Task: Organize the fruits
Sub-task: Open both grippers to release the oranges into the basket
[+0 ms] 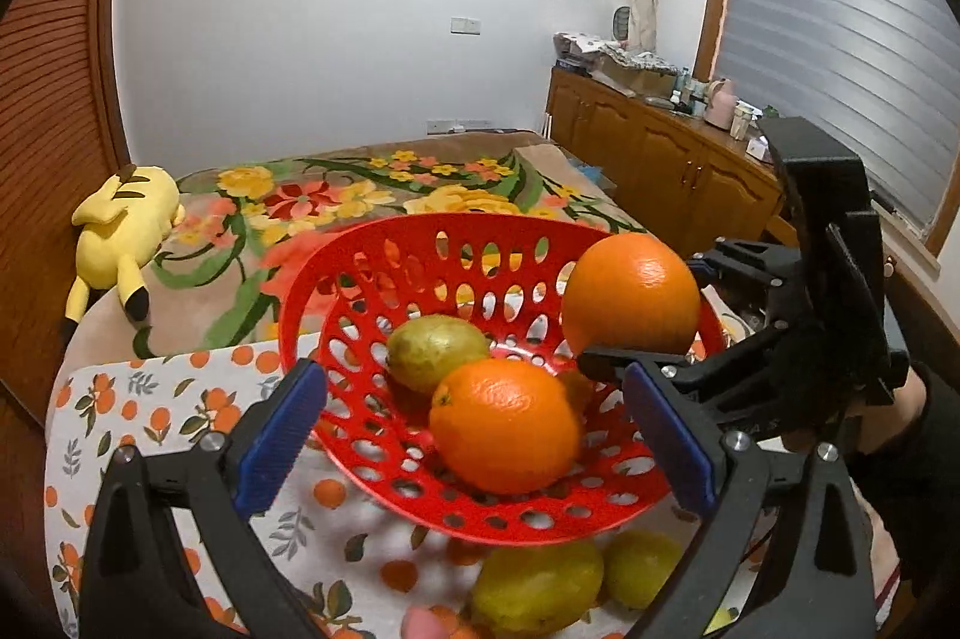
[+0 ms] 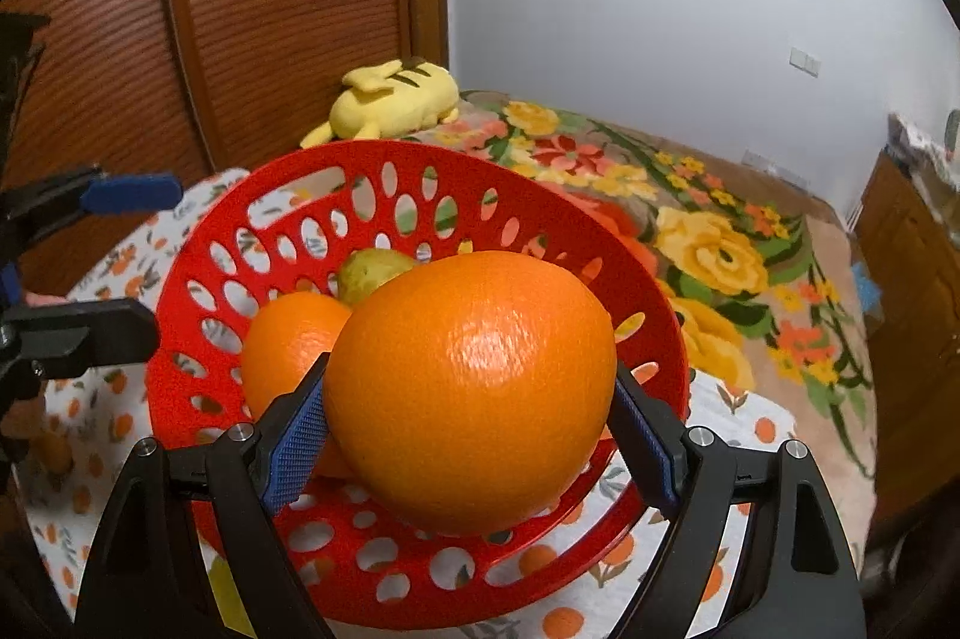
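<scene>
Right gripper (image 2: 471, 435) pinches an orange (image 2: 474, 387) mid-frame above the basket (image 2: 198, 333); dropped early, it could bounce out. Left gripper (image 1: 474, 429) gapes empty.

A table under an orange-print cloth (image 1: 150, 417) carries a red basket (image 1: 372, 453) and two yellow-green fruits (image 1: 540, 591) just beside it. Behind it, a flowered bedspread (image 1: 336, 201) bears a yellow plush toy (image 1: 123, 231).

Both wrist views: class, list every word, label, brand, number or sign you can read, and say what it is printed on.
No readable text in either view.
The held orange, the red basket and the fruit-print tablecloth carry no lettering.
The clutter on the wooden cabinet may bear labels, but it is too small and blurred to read.
</scene>
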The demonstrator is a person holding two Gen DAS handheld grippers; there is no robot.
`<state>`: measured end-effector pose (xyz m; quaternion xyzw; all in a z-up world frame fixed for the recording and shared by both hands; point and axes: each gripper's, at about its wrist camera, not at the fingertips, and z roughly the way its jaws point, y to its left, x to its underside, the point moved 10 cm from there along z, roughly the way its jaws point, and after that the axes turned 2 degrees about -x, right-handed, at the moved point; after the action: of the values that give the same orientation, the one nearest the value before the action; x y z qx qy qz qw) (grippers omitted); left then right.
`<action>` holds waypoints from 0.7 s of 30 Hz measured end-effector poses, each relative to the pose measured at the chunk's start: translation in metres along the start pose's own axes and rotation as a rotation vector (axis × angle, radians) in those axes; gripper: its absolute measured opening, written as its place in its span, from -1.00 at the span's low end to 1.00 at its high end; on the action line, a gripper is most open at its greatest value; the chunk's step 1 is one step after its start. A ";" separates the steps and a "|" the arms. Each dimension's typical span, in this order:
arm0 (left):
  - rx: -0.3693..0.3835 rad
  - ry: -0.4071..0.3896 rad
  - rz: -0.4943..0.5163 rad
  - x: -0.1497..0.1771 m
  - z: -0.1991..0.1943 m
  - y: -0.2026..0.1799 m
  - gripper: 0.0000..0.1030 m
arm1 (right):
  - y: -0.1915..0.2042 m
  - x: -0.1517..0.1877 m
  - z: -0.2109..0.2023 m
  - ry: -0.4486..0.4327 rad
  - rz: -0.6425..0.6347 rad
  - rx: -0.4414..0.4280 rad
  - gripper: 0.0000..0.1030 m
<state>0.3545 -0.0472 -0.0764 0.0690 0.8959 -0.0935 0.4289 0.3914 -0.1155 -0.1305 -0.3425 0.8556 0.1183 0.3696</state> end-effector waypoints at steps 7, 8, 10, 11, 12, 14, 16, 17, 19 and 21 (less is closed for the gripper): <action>-0.023 0.002 -0.002 0.009 -0.005 0.008 0.93 | -0.002 -0.017 -0.022 -0.081 0.053 -0.005 0.69; -0.026 0.002 -0.002 0.010 -0.006 0.010 0.93 | -0.001 -0.019 -0.026 -0.089 0.054 -0.002 0.69; -0.031 -0.002 -0.004 0.013 -0.011 0.012 0.93 | 0.001 -0.022 -0.036 -0.107 0.057 0.011 0.69; -0.034 -0.004 -0.005 0.015 -0.014 0.012 0.93 | 0.003 -0.022 -0.041 -0.114 0.061 0.008 0.69; -0.036 -0.006 -0.005 0.018 -0.017 0.015 0.93 | 0.005 -0.021 -0.047 -0.122 0.066 0.004 0.69; -0.043 -0.009 -0.006 0.022 -0.023 0.016 0.93 | 0.009 -0.019 -0.058 -0.135 0.073 0.009 0.69; -0.041 -0.009 -0.011 0.028 -0.029 0.017 0.93 | 0.015 -0.013 -0.069 -0.148 0.086 0.012 0.69; -0.041 -0.009 -0.011 0.030 -0.032 0.018 0.93 | 0.018 -0.009 -0.074 -0.153 0.092 0.013 0.69; -0.045 -0.012 -0.011 0.035 -0.040 0.019 0.93 | 0.026 -0.001 -0.083 -0.158 0.103 0.017 0.69; -0.049 -0.016 -0.011 0.040 -0.049 0.021 0.93 | 0.035 0.008 -0.092 -0.164 0.116 0.021 0.69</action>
<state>0.2966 -0.0143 -0.0803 0.0528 0.8947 -0.0746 0.4372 0.3131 -0.1359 -0.0737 -0.2776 0.8422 0.1582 0.4344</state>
